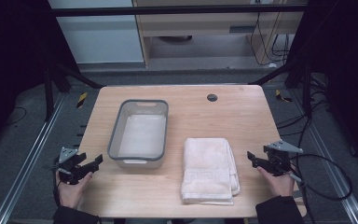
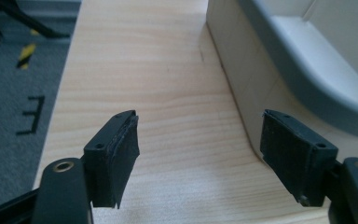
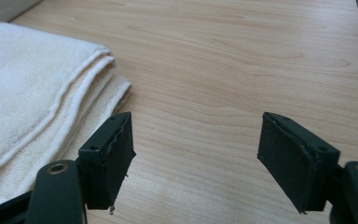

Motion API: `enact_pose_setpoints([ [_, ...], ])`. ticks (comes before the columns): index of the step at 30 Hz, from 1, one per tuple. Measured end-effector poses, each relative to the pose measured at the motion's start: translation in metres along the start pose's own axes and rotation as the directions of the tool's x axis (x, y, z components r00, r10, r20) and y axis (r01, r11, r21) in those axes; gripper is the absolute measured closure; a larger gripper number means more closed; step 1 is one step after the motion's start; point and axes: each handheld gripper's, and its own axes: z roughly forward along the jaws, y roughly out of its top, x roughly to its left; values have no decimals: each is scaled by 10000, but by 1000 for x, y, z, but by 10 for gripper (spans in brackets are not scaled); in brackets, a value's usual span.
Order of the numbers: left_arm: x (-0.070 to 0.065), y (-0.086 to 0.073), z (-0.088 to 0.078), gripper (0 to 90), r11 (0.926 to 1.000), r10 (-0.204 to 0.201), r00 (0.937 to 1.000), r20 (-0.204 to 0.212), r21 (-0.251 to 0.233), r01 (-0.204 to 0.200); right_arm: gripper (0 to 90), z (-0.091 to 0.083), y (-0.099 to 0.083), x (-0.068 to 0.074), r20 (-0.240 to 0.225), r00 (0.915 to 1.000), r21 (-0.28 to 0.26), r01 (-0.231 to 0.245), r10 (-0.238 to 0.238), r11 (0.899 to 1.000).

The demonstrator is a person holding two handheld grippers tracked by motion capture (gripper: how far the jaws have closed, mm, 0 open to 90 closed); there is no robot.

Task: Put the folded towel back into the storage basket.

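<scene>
Table (image 1: 177,196): light wood, rectangular, with a small dark round hole (image 1: 211,97) near its far edge.

Tub (image 1: 116,135): grey-rimmed, pale and translucent, rectangular, left of the table's centre, long side running away from the person. Nothing lies in it. In the left gripper view its near corner and rim (image 2: 307,70) rise at the right, close to the right-hand jaw.

Towel (image 1: 209,169): cream, folded into a thick rectangle, flat on the table just right of the tub and nearer the front edge, apart from the tub. In the right gripper view its stacked folded edges (image 3: 37,102) lie at the left, beside the left-hand jaw.

Left gripper (image 1: 91,164): held in the person's left hand (image 1: 71,190) at the table's left front edge, jaws spread wide, holding nothing.

Right gripper (image 1: 253,157): held in the right hand (image 1: 279,182) at the table's right edge, just right of the towel, jaws spread wide, holding nothing.
</scene>
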Motion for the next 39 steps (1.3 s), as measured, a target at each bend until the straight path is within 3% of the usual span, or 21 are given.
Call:
enact_pose_setpoints([
  [1, -4, 2, -5, 275, 9996, 99, 9999, -41, -259, -101, 278, -1, 1, 1, -17, 10000, -27, -98, 98, 9999],
  [6, -7, 5, -11, 299, 9981, 81, 10000, 8, -613, -81, 299, -4, 3, 2, -51, 10000, -216, -49, 48, 9998],
  [14, -6, 10, -14, 293, 9968, -132, 9998, 123, -790, 142, 337, -7, 9, 3, -42, 10000, -590, -43, 41, 9982],
  [39, -15, 39, -19, 311, 9915, -24, 9991, 420, -1297, 79, 359, -13, 42, 2, -448, 9990, -957, -98, 55, 9954],
])
